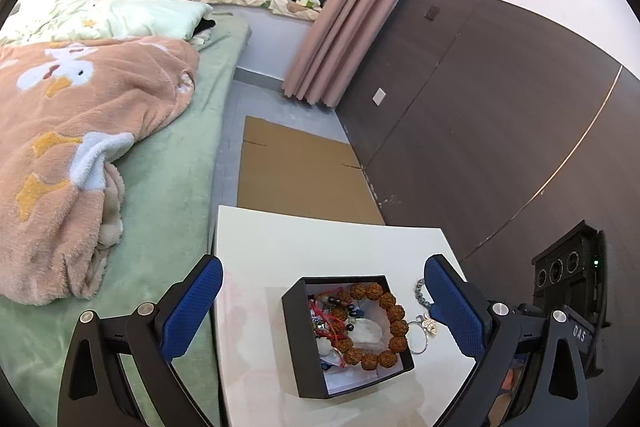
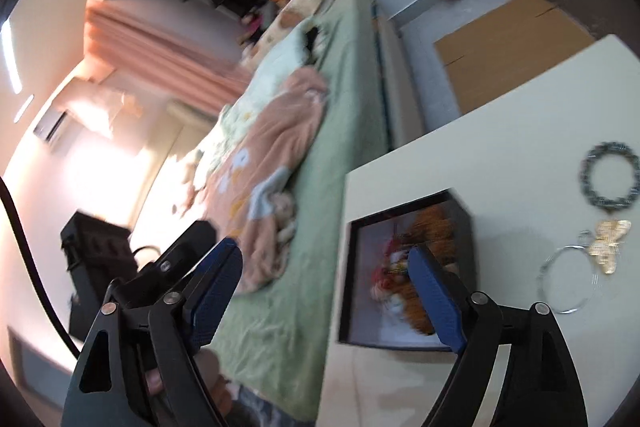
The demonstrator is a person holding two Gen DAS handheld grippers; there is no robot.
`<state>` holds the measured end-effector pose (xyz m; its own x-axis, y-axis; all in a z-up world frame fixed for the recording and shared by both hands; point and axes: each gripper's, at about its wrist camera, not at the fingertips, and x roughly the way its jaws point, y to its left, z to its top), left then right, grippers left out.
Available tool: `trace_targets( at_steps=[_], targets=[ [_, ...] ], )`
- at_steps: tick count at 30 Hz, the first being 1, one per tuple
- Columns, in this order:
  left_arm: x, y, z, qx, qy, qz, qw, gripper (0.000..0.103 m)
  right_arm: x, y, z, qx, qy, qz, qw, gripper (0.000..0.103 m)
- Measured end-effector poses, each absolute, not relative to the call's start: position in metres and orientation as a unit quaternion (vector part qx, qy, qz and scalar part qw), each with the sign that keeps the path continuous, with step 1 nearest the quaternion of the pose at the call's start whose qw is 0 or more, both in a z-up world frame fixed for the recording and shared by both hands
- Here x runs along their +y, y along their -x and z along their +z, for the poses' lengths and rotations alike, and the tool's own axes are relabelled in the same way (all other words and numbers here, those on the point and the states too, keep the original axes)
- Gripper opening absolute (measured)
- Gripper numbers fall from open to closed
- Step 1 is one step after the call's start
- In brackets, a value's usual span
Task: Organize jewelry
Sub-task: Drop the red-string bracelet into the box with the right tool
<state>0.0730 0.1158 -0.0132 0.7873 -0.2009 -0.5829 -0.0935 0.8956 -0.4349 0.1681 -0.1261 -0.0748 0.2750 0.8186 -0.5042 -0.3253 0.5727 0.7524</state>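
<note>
Both claws agape, nothing held; "DAS" lettering [image 1: 579, 333] beside box [image 1: 304, 355]

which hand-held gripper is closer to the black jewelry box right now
Left. The left hand-held gripper straddles the black jewelry box, open. The right hand-held gripper, also open, sits off its bed-side edge.

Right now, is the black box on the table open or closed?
Open. The black box has no lid on it; the brown bead bracelet and red cords lie visible inside.

Matt black box [image 1: 304, 339]; knobbly wooden bead bracelet [image 1: 390, 323].
</note>
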Motion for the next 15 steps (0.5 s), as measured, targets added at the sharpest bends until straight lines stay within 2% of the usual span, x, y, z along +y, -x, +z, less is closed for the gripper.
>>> trace_targets(
  at_steps=[9,15],
  targets=[
    [0.097,-0.076,-0.009,0.322,0.211,-0.041,0.922,0.100,-0.188,-0.169,-0.066,0.461,-0.270,0.318,0.783,0.086],
    [0.063,-0.081,-0.008,0.327,0.188,-0.068,0.924,0.093,-0.221,-0.170,-0.064,0.474,-0.254,0.272,0.798,0.086]
  ],
)
